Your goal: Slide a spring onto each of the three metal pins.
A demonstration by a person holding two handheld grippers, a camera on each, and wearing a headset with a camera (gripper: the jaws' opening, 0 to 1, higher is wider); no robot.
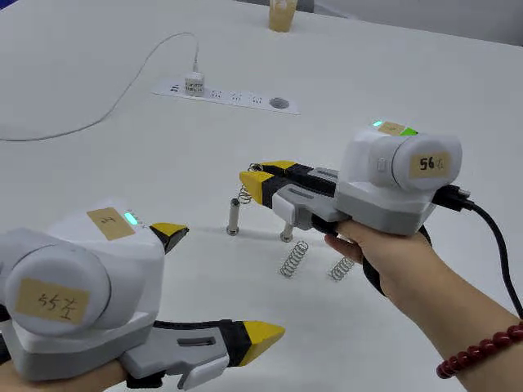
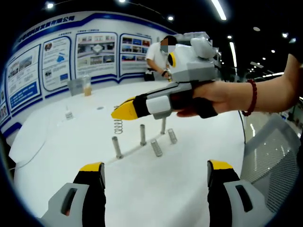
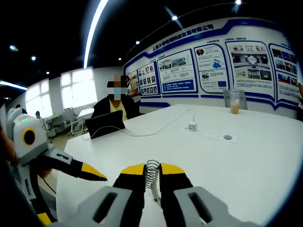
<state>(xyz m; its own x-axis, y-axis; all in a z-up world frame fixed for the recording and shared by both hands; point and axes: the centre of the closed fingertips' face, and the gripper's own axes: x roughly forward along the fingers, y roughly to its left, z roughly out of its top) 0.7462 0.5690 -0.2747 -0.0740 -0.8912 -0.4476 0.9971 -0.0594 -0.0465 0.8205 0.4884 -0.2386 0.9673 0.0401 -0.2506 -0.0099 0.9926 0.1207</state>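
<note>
Right tongs [image 1: 260,176] closed on spring [image 1: 243,194], held upright between yellow tips. Spring's lower end at top of first pin [image 1: 234,217], straight below tips; cannot tell whether coils are round it. Second pin [image 1: 287,233] upright under tongs' body, bare. Loose spring [image 1: 294,258] and second loose spring [image 1: 341,268] lying on table [image 1: 425,98] behind tips, beside right hand [image 1: 384,253]. Left tongs [image 1: 219,282] wide open, empty, well apart from right tongs, aimed toward pins. Power strip [image 1: 225,95] beyond right tongs; cup [image 1: 282,15] farther off.
</note>
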